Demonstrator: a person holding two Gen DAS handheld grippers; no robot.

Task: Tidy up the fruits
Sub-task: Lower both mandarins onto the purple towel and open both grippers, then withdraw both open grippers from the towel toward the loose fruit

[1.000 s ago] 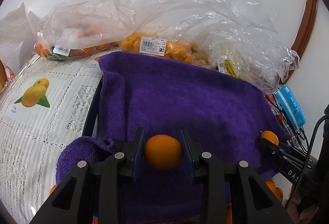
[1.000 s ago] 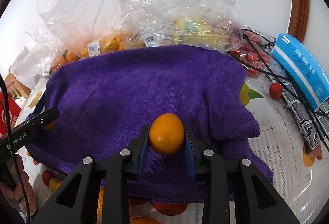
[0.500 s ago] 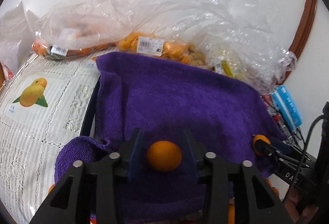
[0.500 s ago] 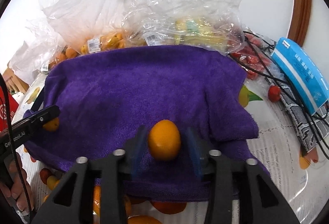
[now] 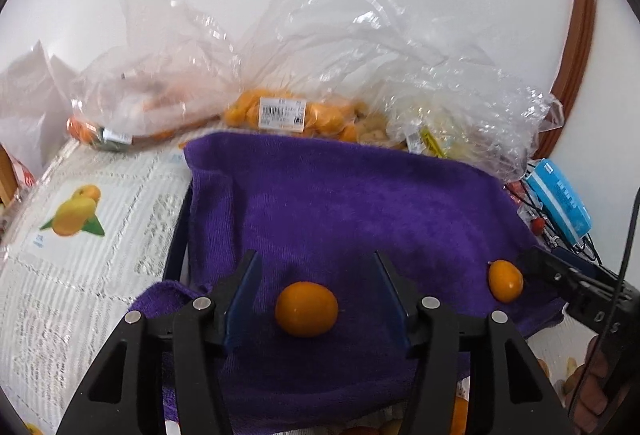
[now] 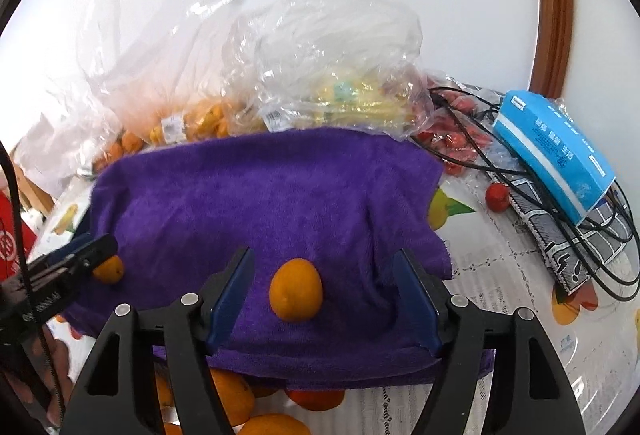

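Now both grippers hang over the purple towel [image 5: 360, 203], a plush terry cloth draped in soft folds, and each has just been opening its jaws. On the left gripper [image 5: 316, 295], the blue pads stand apart with clear gaps on both sides of a small orange fruit [image 5: 306, 309], smooth, glossy and nearly round, which lies loose on the towel's near part. Over at the right gripper [image 6: 322, 295], the jaws are spread wider, and a second orange fruit [image 6: 296, 290], more egg-shaped with a matte skin, sits free on the towel between them, touching neither pad. From the left wrist view that second fruit shows near the towel's right edge, just beside the black tips of the right gripper. Behind the towel's far edge, crinkled clear plastic bags [image 5: 280, 75] hold more orange fruit [image 5: 288, 113] with white barcode labels. Left of the towel lies a lacy white tablecloth [image 5: 80, 275] printed with yellow fruit. Right of the towel, a glossy blue box [image 6: 556, 151] rests on black cables [image 6: 592, 235] beside small red fruits [image 6: 497, 196]. Below the towel's near hem, larger oranges [image 6: 232, 395] peek out.
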